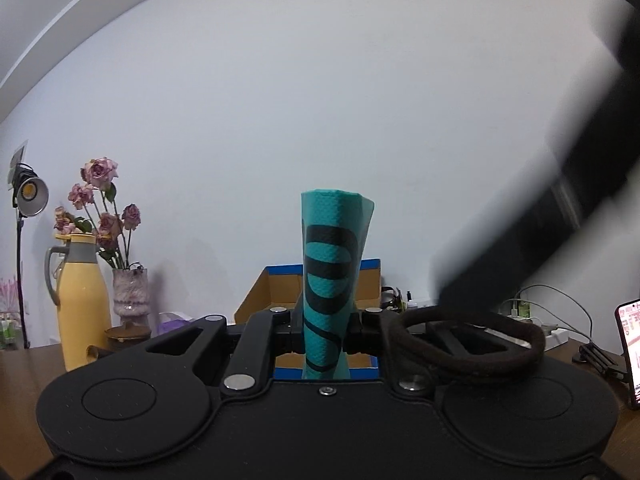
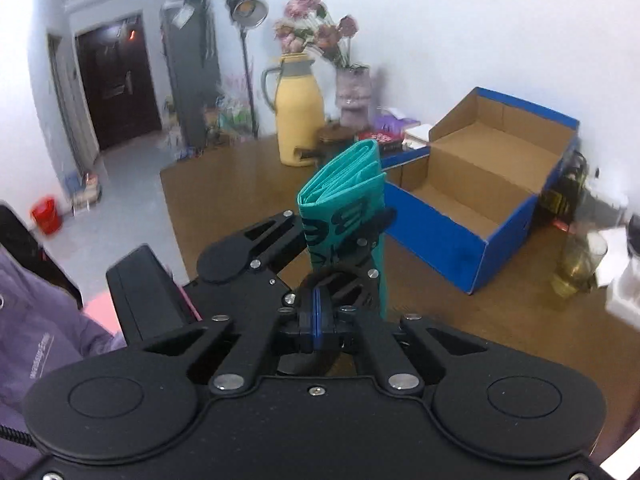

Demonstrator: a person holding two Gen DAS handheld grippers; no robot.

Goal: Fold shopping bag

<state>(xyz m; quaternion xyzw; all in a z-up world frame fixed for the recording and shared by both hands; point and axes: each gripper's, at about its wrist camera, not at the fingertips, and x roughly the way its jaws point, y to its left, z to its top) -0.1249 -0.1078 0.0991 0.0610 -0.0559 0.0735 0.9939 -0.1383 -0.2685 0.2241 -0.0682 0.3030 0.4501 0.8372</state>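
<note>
Bag: folded teal shopping bag with black print [image 1: 326, 280] stood upright — clamped by left gripper [image 1: 325, 334].
Right gripper [image 2: 319, 330]: jaws closed together, holding nothing.

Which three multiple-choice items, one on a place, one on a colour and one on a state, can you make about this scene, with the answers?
1. Where does the open box stand?
A. on the table
B. on the floor
C. on a chair

2. What colour is the folded bag?
A. red
B. teal with black print
C. white

3. How does the left gripper stand?
A. open and empty
B. shut on the bag
C. out of view

Answers: 1 A, the box rests on the brown table. 2 B, teal fabric with black marks. 3 B, both fingers press the bag.
</note>
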